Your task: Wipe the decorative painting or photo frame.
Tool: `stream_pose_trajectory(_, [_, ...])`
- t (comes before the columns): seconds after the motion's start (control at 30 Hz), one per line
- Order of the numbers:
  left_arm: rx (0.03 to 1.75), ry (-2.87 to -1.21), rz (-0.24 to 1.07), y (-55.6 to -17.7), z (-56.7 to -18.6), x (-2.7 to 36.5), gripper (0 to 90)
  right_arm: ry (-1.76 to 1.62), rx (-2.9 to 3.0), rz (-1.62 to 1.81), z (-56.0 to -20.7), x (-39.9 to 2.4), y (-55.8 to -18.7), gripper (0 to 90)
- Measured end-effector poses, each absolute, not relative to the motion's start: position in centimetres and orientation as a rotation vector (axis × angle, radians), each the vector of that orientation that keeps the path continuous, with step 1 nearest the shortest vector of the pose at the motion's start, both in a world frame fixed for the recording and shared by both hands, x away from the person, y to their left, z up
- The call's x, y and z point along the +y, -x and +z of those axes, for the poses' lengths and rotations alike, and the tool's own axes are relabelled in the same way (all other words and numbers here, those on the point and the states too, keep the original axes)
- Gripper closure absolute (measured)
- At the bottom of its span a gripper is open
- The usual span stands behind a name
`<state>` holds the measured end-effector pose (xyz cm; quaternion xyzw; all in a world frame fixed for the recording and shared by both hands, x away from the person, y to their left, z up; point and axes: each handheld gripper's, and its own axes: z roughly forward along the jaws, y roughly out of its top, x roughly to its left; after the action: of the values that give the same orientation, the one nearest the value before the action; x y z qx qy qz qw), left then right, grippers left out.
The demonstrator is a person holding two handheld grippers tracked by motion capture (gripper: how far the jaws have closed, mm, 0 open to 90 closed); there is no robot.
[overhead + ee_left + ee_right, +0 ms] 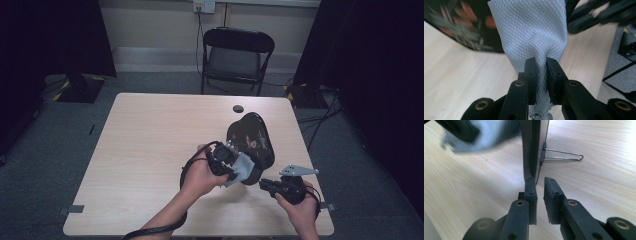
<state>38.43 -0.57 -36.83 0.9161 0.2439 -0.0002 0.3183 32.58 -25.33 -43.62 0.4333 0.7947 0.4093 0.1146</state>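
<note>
The left tongs (pixel 540 65) are clenched on a pale grey cloth with a diamond weave (pixel 531 32), the fabric bunched between the 2 pads and fanning out above them. It lies against the black oval plaque painted with flowers (pixel 251 140), which stands tilted on the right half of the light wooden tabletop (pixel 150 150), propped by a thin wire stand (pixel 564 154) behind it. The right tongs (pixel 539 185) are pinched together at the plaque's lower edge, just beside its rim; whether they grip it I cannot tell. The tabletop's left half lies open. A black folding chair (pixel 236 57) stands beyond the far edge.
</note>
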Motion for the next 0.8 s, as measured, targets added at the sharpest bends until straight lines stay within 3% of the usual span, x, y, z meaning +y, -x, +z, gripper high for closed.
stream_pose_trajectory(0.37, [0.541, -2.373, 0.074, -37.4, -30.8, -2.4, 80.1, -1.283, 2.321, 1.196, -43.9, -25.5, -32.7, 81.2])
stream_pose_trajectory(0.8, [0.523, -2.402, 0.049, -37.1, -32.4, -3.6, 80.0, -1.283, 2.312, 1.198, -43.8, -25.5, -32.8, 81.4])
